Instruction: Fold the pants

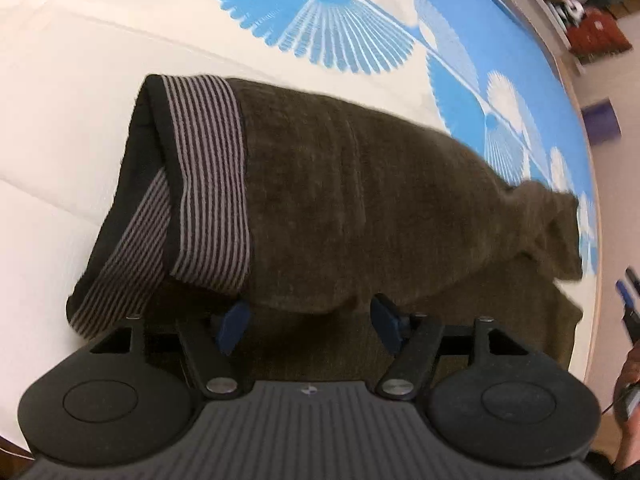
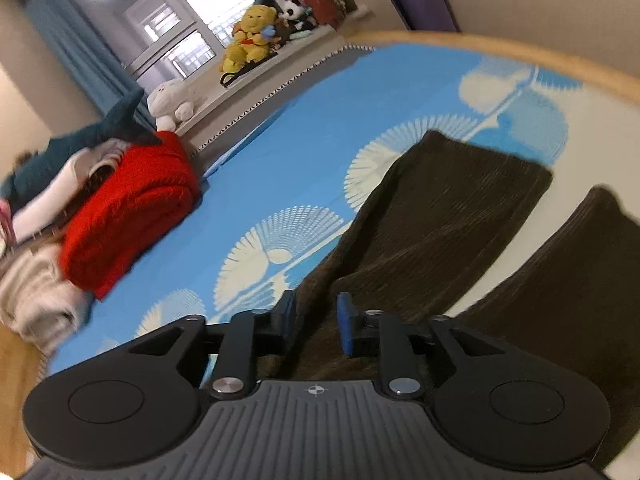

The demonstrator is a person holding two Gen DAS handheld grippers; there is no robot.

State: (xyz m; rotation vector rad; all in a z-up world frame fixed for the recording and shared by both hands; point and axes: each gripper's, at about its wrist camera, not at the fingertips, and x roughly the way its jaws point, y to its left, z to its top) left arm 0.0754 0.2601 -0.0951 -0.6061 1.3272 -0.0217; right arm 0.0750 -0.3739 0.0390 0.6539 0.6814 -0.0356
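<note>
Dark brown pants (image 1: 360,200) lie folded on the bed, their grey-and-black striped waistband (image 1: 208,184) at the left of the left wrist view. My left gripper (image 1: 310,322) hangs over the near edge of the pants with its blue pads wide apart and pressing on nothing. In the right wrist view the pants (image 2: 452,208) run away toward the bed's edge, and a second dark fold (image 2: 576,272) lies to the right. My right gripper (image 2: 316,318) stands low over the brown cloth. Its pads are a little apart; cloth shows between them but is not pinched.
The bed sheet (image 2: 304,128) is blue and white with fan patterns. A red blanket (image 2: 132,216) and a heap of clothes (image 2: 36,292) lie at the left. Stuffed toys (image 2: 250,36) sit on the sill. The wooden bed rim (image 2: 520,50) curves behind. A hand (image 1: 630,376) shows at the right edge.
</note>
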